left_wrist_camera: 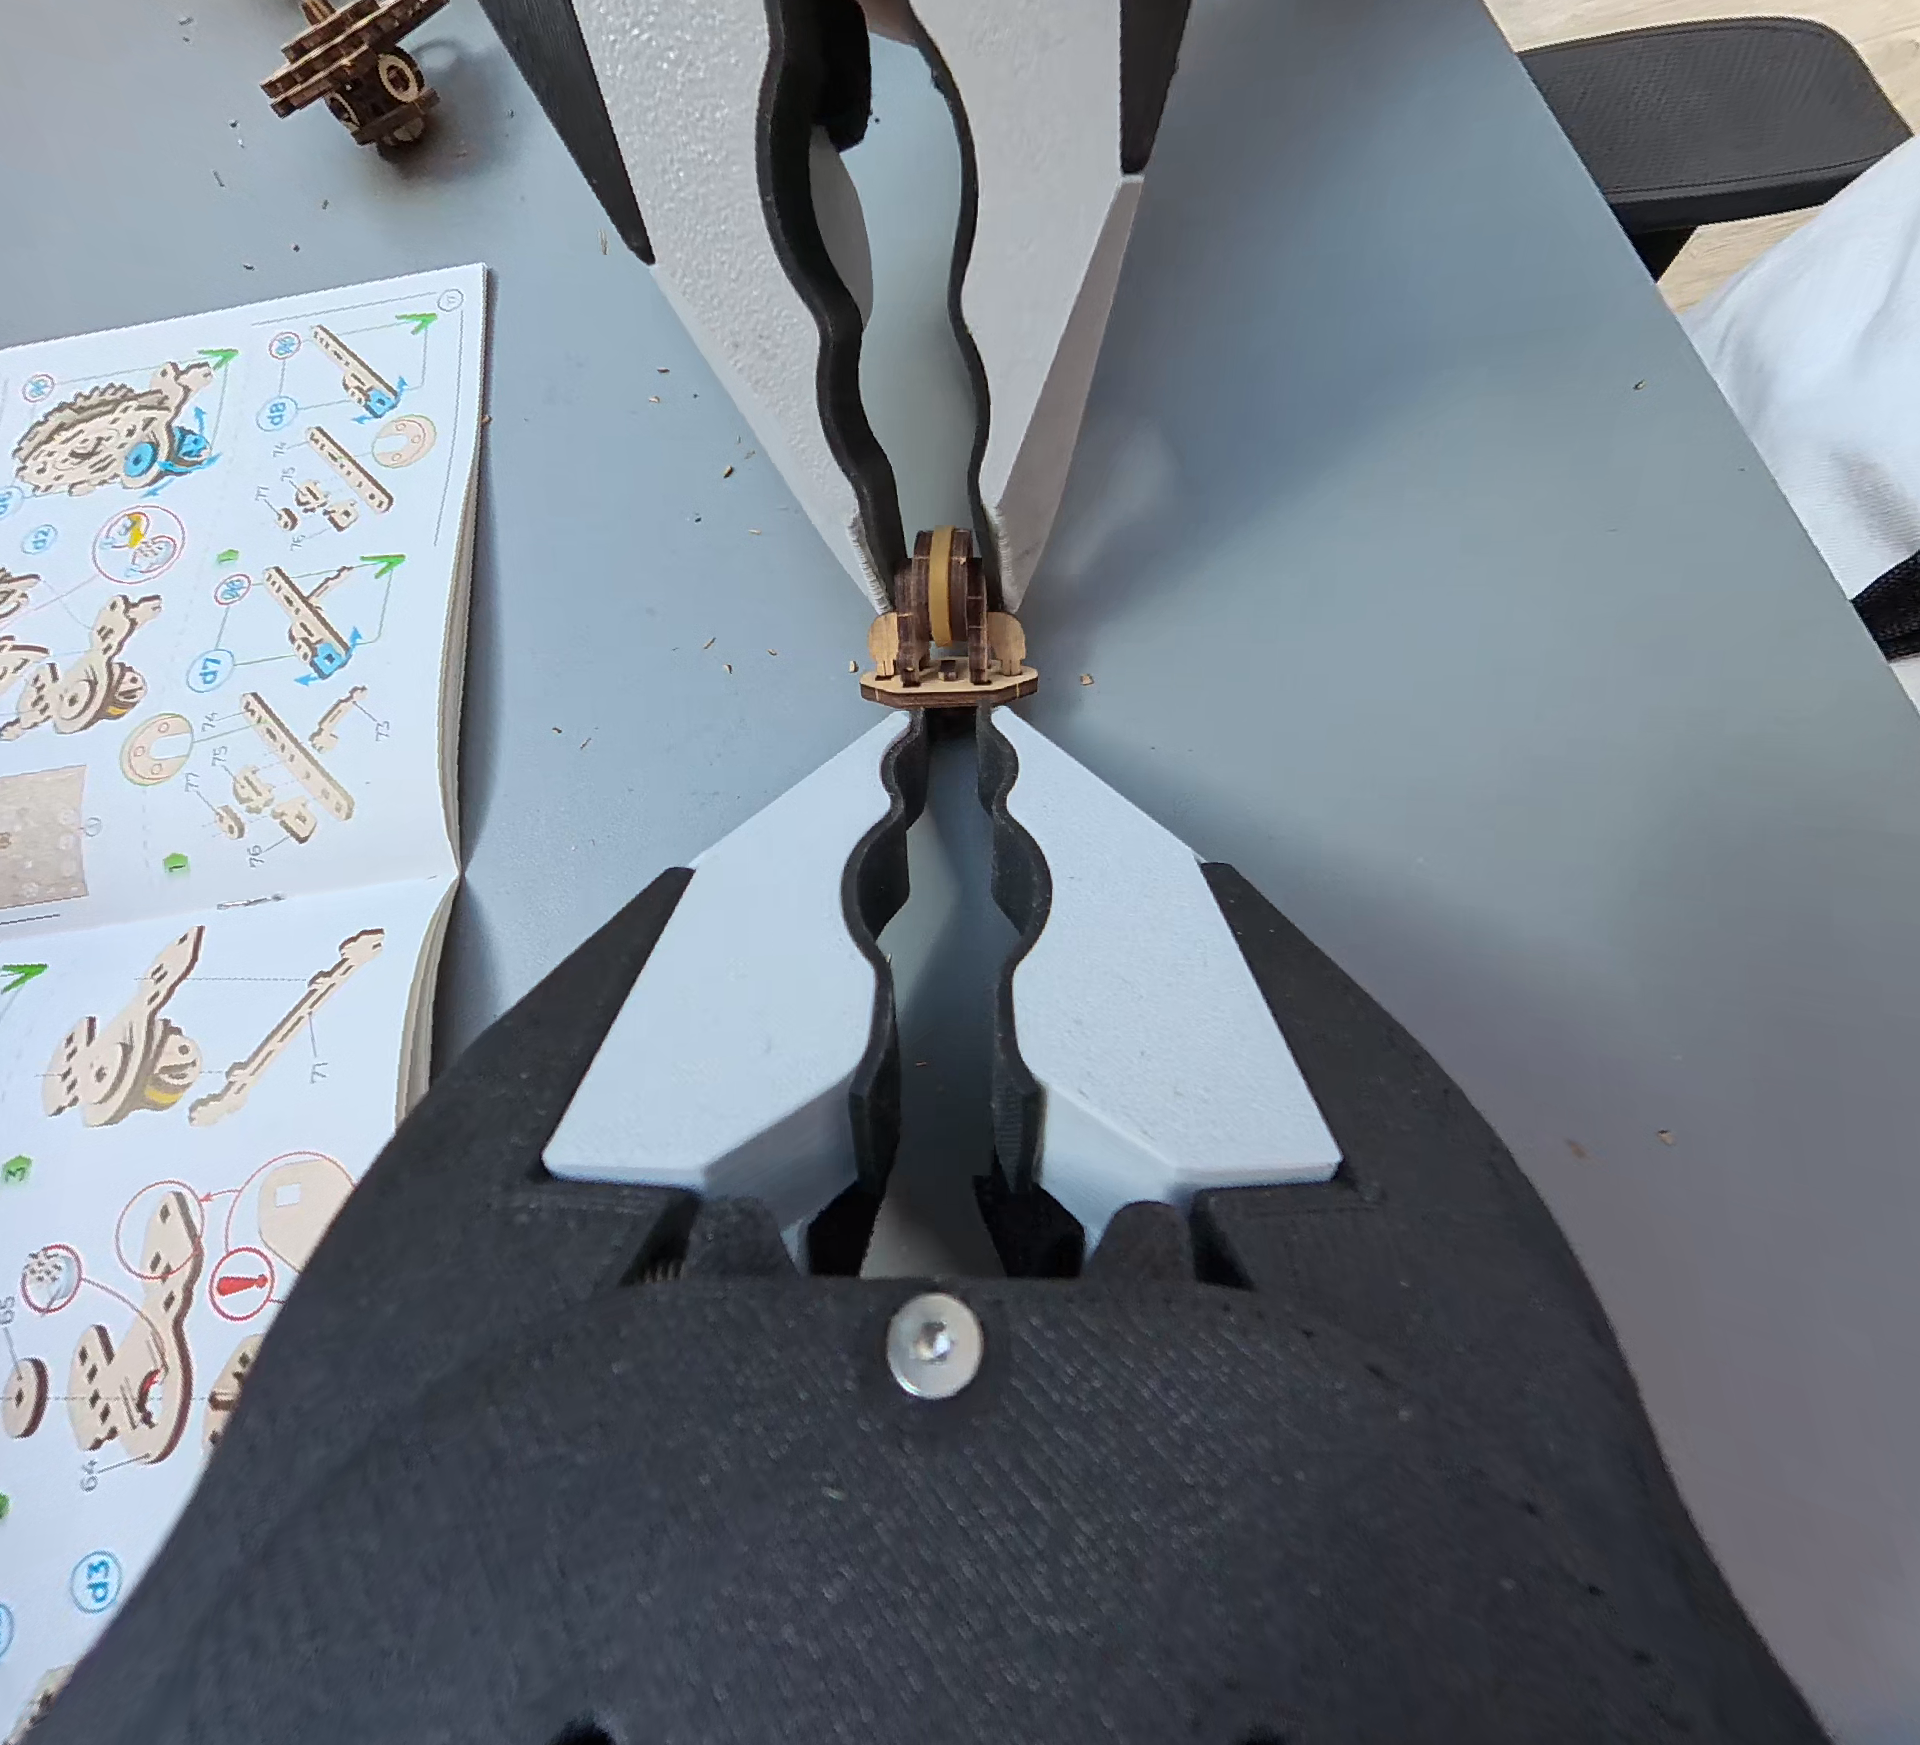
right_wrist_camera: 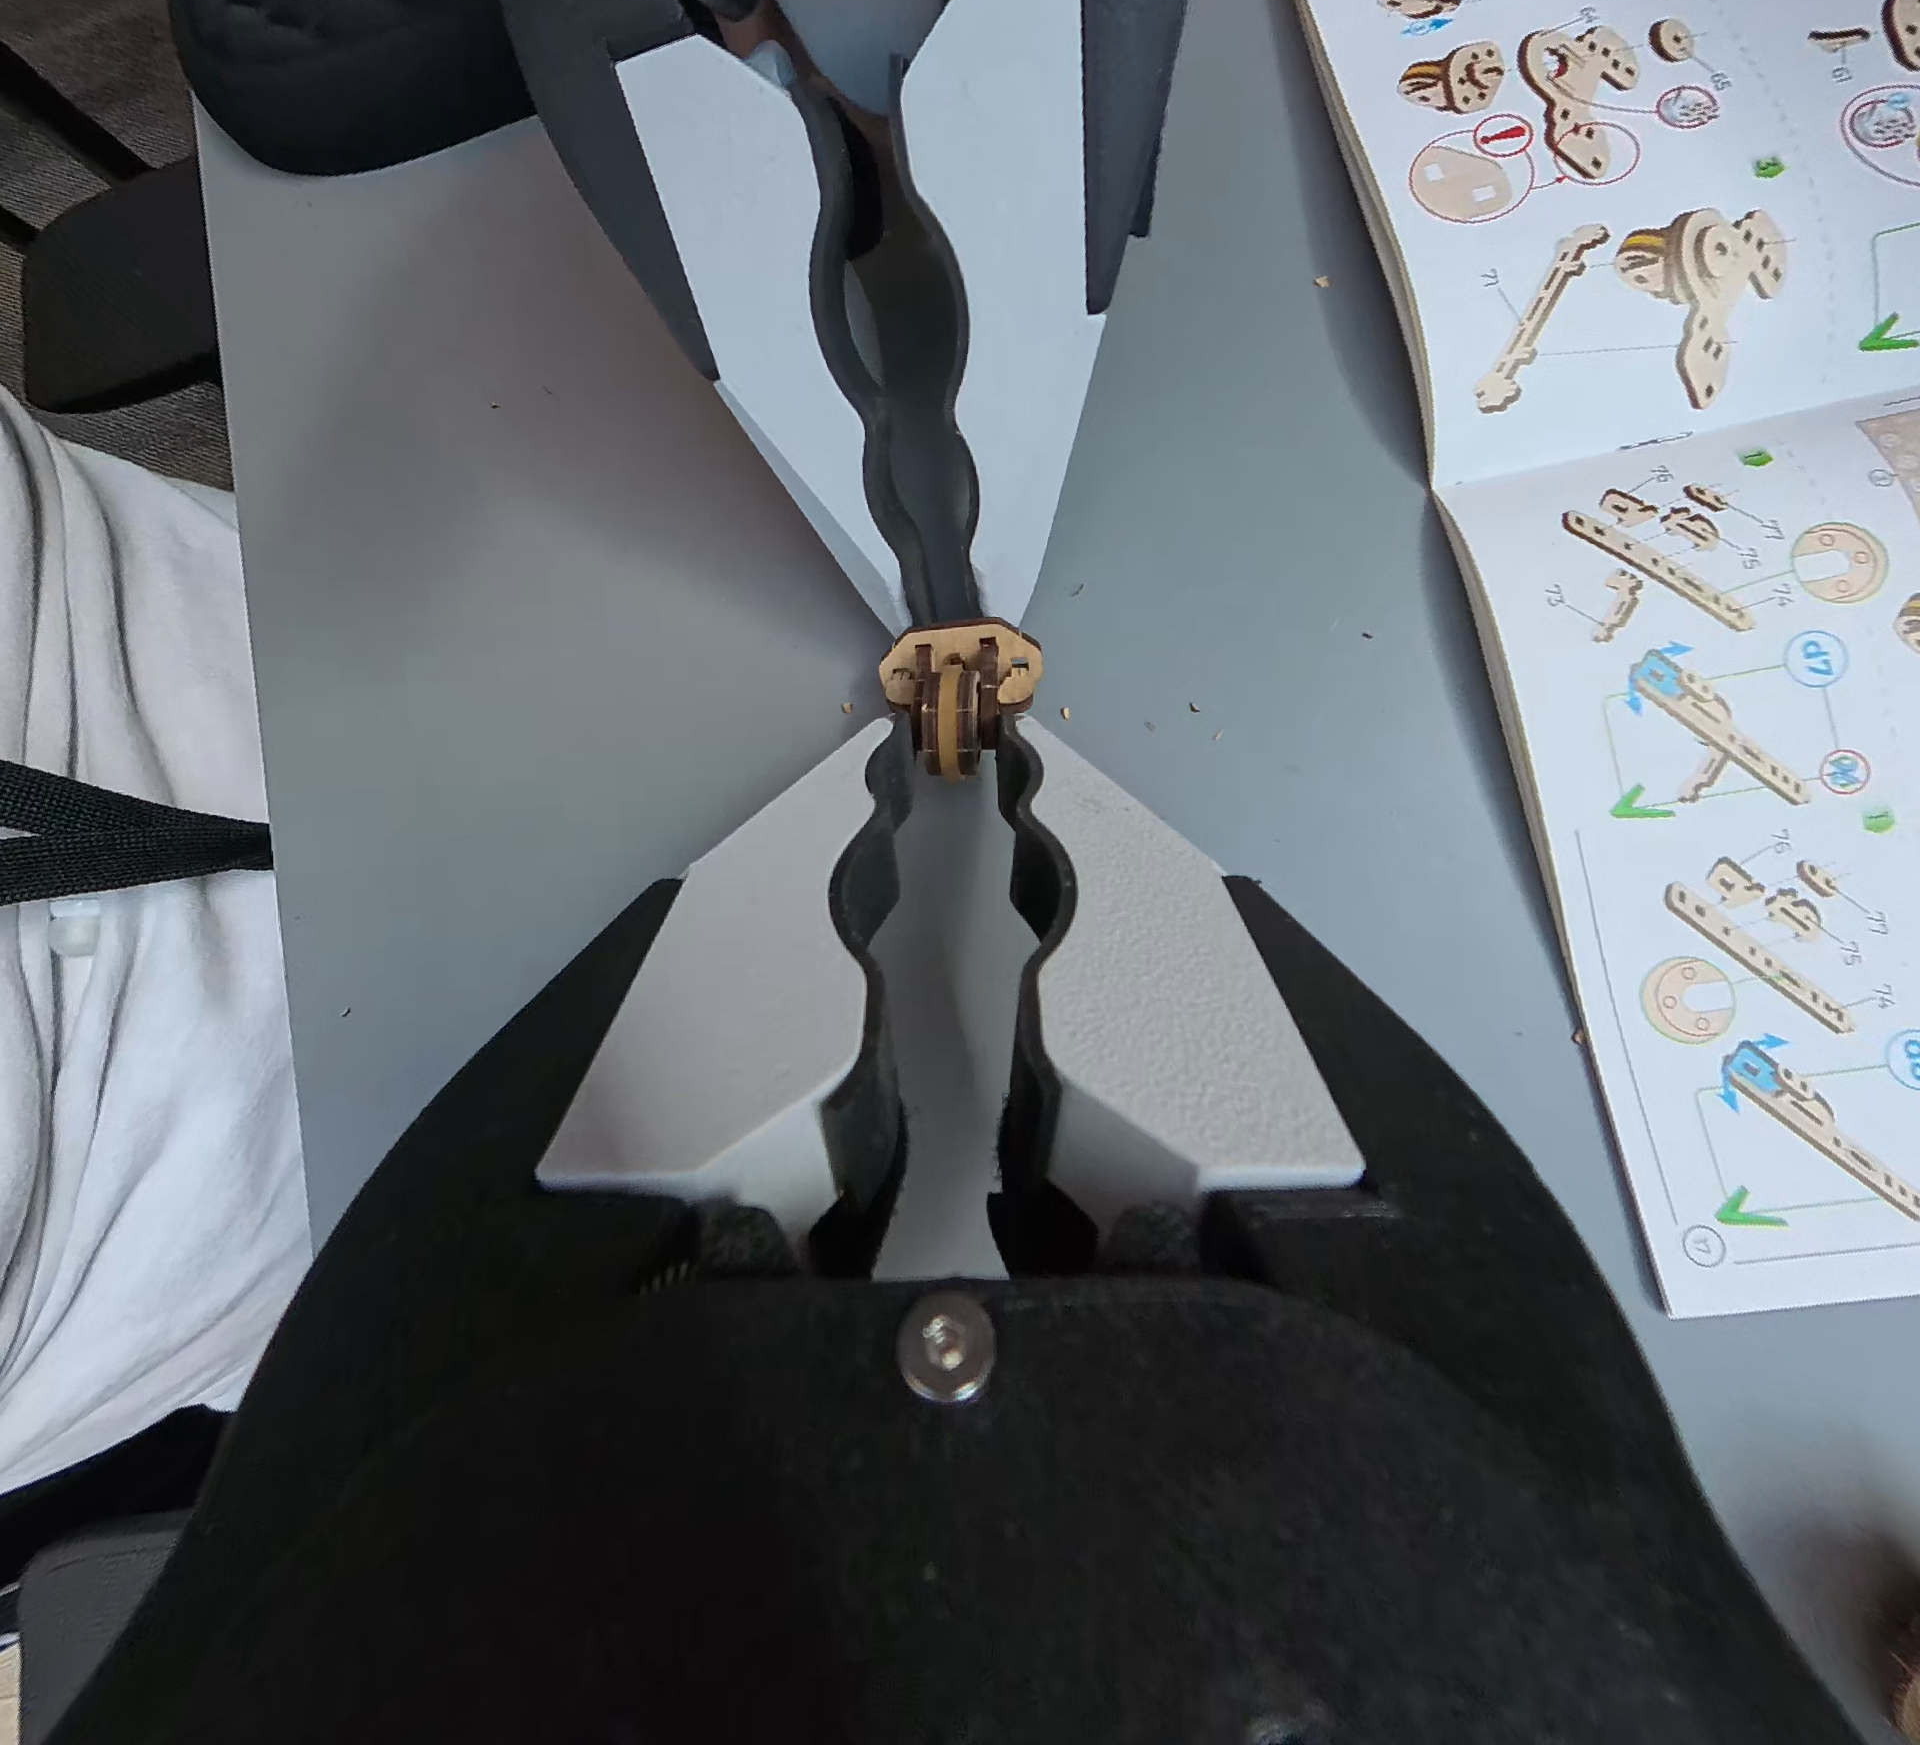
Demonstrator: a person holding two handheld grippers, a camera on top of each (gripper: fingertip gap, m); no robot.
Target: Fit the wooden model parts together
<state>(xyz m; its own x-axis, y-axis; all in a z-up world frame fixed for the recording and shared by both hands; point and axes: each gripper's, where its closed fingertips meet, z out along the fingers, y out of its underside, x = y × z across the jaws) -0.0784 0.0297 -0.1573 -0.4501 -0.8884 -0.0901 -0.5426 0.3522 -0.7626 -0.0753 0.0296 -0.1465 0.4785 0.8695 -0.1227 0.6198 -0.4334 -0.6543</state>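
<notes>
Left wrist view: two grippers' jaws both pinch one wooden assembly [left_wrist_camera: 948, 646]; two more models [left_wrist_camera: 353, 74] behind.

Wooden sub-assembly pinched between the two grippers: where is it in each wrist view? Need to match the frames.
Left wrist view: wooden sub-assembly sits centre frame, just past the left gripper tips, flat plate toward the camera.
Right wrist view: same piece centre frame, wheel end between the right gripper tips, plate on the far side.
Shared landmark: open instruction booklet, left edge in the left view, right edge in the right.
</notes>
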